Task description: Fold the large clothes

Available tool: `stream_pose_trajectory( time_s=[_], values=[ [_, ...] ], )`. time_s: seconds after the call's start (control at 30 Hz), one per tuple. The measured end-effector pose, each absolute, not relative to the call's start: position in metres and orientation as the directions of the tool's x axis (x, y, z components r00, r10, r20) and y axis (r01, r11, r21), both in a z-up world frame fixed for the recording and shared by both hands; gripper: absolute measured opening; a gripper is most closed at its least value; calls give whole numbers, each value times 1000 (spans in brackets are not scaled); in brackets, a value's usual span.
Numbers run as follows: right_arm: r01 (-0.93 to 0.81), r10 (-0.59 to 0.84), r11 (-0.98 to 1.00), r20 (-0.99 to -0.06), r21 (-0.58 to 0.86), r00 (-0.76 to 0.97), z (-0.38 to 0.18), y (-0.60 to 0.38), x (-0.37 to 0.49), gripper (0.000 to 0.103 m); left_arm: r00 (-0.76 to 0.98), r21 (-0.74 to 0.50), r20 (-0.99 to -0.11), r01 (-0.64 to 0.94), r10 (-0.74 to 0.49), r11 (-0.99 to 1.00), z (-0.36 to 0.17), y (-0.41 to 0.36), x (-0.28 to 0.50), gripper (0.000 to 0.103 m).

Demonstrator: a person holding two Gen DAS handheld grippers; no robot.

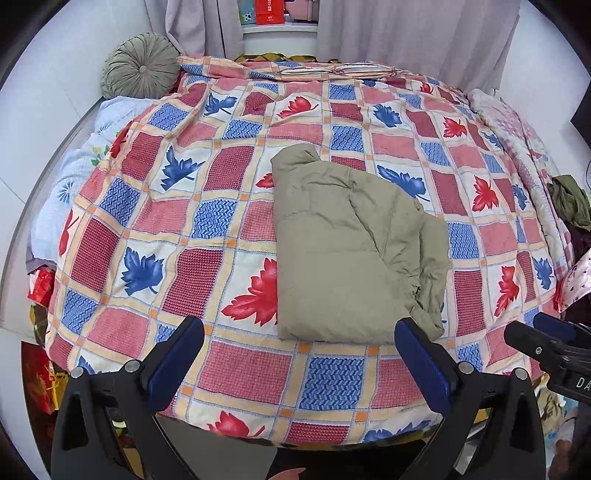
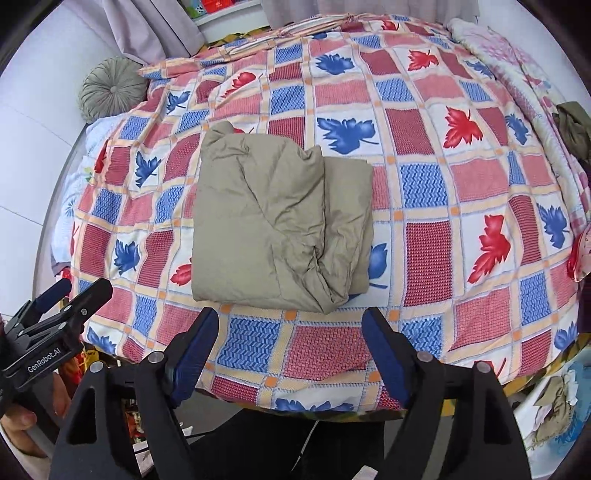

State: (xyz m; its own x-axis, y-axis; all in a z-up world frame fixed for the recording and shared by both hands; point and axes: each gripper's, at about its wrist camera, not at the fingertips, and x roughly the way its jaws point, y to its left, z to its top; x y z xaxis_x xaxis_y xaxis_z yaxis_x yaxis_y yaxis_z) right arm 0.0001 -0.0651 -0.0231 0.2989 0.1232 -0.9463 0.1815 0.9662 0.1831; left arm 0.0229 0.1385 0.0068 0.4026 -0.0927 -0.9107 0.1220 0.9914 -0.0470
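My left gripper (image 1: 299, 347) and right gripper (image 2: 290, 334) both hang with fingers spread apart, gripping nothing, at the bottom of each frame. The folded khaki jacket (image 1: 351, 251) lies mid-frame on the leaf-patterned quilt (image 1: 184, 229), just beyond my fingertips.

The green coat (image 1: 351, 251) is folded up, so its inside and sleeves are tucked out of sight. A dark green cloth (image 1: 569, 201) at the bed's side is partly cut off. The boxes on the shelf (image 1: 275, 14) behind the curtains (image 1: 406, 33) are too small to read.
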Motion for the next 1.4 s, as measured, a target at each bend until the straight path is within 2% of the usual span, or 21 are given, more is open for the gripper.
stream_pose_trajectory(
  time_s=[0.03, 0.13, 0.4, 0.7, 1.4],
  values=[
    [182, 111, 968, -945, 173, 309, -20, -64, 0, 87, 404, -50, -910, 121, -96, 991, 9, 138, 22, 103],
    [186, 74, 972, -938, 143, 337, -12, -63, -1, 103, 425, -39, -901, 121, -87, 992, 16, 136, 19, 103],
    [202, 0, 975, -910, 92, 414, 14, -61, -1, 103, 475, 1, -879, 101, -48, 995, 32, 136, 14, 103],
    [182, -30, 982, -896, 57, 443, 33, -48, 2, 103, 495, -14, -867, 77, -50, 997, 44, 142, 13, 103],
    [183, -32, 982, -896, 56, 442, 35, -49, 5, 103, 493, -14, -869, 63, -43, 998, 47, 145, 9, 103]
  ],
)
